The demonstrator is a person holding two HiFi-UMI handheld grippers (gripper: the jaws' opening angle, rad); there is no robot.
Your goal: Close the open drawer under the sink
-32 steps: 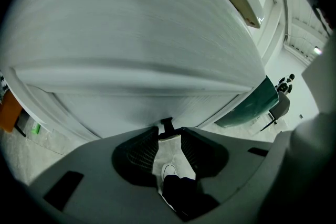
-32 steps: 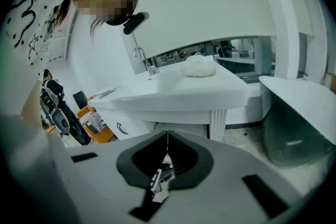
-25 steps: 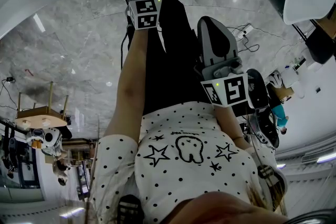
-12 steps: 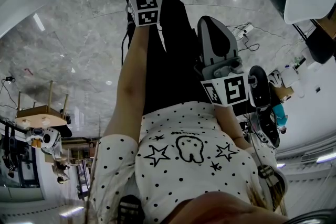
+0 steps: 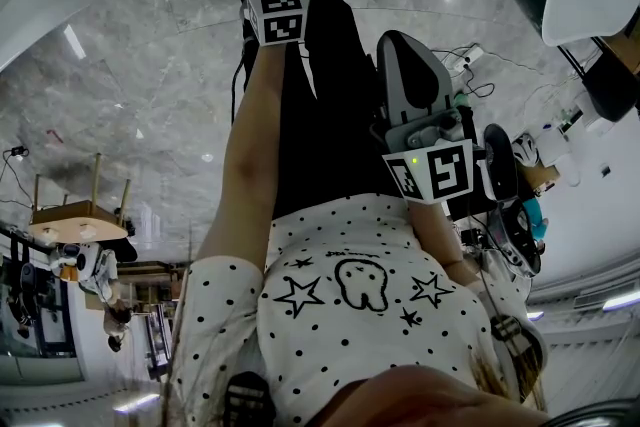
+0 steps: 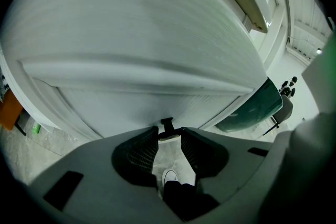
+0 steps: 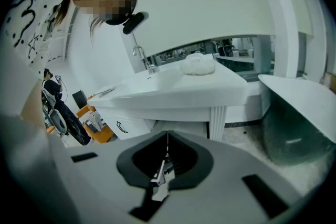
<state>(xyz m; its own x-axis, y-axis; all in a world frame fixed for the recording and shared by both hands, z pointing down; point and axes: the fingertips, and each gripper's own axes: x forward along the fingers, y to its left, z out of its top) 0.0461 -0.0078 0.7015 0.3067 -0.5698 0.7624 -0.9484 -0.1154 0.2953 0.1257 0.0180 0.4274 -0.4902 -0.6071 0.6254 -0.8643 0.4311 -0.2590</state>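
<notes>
1. Left gripper (image 6: 169, 134): the jaws are drawn narrow. Their tips stand on either side of the small dark handle (image 6: 167, 124) on the drawer (image 6: 147, 50) and appear to pinch its base. Behind the tips, the slim gap between the jaws shows only floor (image 6: 169, 157) and a shoe (image 6: 169, 177).

2. Right gripper (image 7: 167, 140): the jaws are pressed together with nothing between them. In the head view it hangs at the person's right side, well apart from the drawer, and takes no part in the work.

3. Drawer: its white front fills most of the left gripper view, so that gripper is right up against it. In the head view a white slab at the top edge, just beyond the left gripper's marker cube (image 5: 275, 15), appears to be the same front.

4. Sink (image 7: 178, 94): it is seen from the right gripper view, with a faucet (image 7: 140, 57) at its far edge and a white cabinet below. That view does not show the left gripper, so it does not settle the drawer's position.

5. Progress, as a judgement: contact with the handle is made and the approach is done. No view shows the front flush with its cabinet, and the slab in the head view seems to stand proud. Closure is therefore unconfirmed. The push home, the release of the handle and the withdrawal remain to be done.
</notes>
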